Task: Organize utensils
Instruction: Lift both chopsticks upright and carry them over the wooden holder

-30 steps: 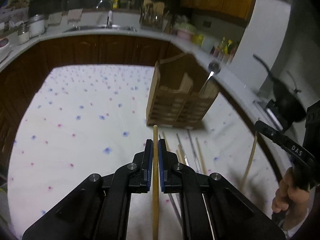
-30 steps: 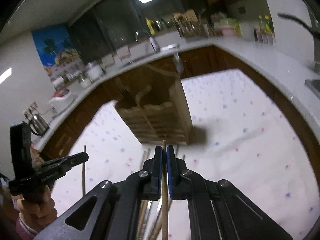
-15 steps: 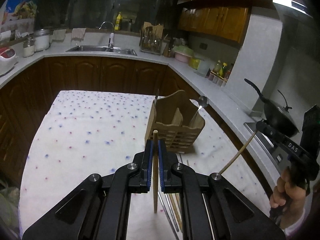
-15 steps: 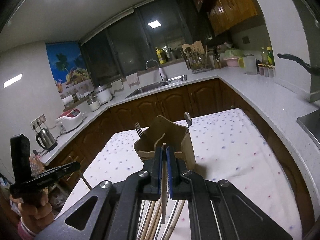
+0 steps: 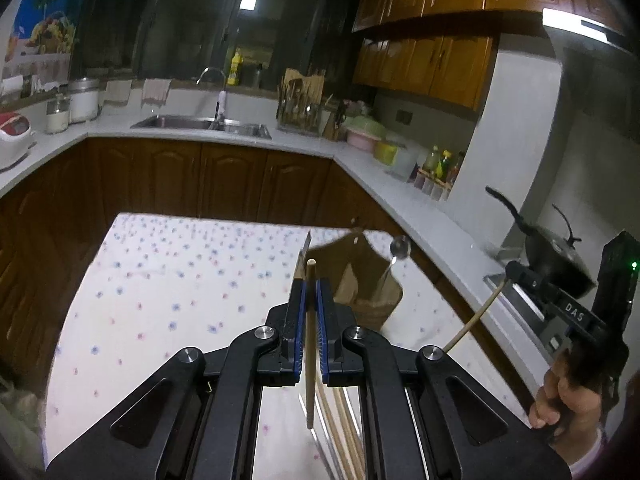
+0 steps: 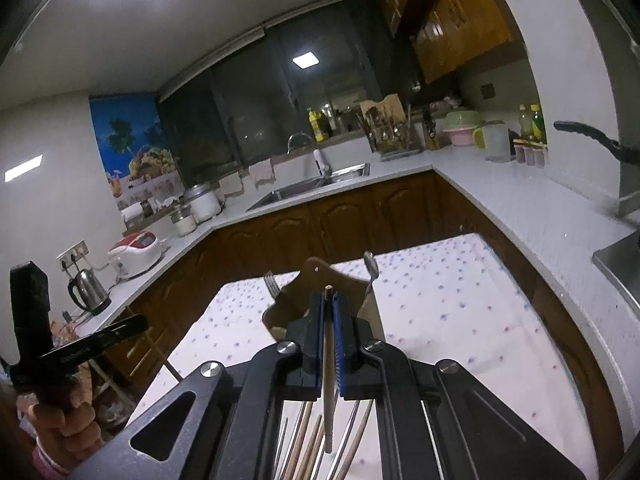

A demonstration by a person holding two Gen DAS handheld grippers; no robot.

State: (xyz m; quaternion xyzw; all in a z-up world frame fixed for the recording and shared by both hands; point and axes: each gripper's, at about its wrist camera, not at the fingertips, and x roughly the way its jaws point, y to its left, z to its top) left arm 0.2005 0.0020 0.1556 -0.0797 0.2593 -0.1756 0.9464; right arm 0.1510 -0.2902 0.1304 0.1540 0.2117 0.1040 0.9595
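Note:
My left gripper (image 5: 311,292) is shut on a wooden chopstick (image 5: 309,344), held raised above the table. My right gripper (image 6: 328,304) is shut on another wooden chopstick (image 6: 328,392), also raised. A wooden utensil holder (image 5: 362,280) stands on the flowered tablecloth ahead, with a spoon (image 5: 399,249) and a fork (image 6: 272,283) standing in it; it also shows in the right wrist view (image 6: 316,276). Several loose chopsticks (image 6: 308,440) lie on the cloth under the grippers. The right gripper with its chopstick shows at the right of the left wrist view (image 5: 516,270).
The table with the white flowered cloth (image 5: 168,280) sits inside a U-shaped kitchen counter (image 5: 384,184). A sink (image 5: 200,122), a rice cooker (image 6: 136,246), a kettle (image 6: 86,290) and a black pan (image 5: 552,252) stand on the counter.
Both grippers have lifted with their chopsticks and tilted up. The holder and table now sit lower and farther in both views.

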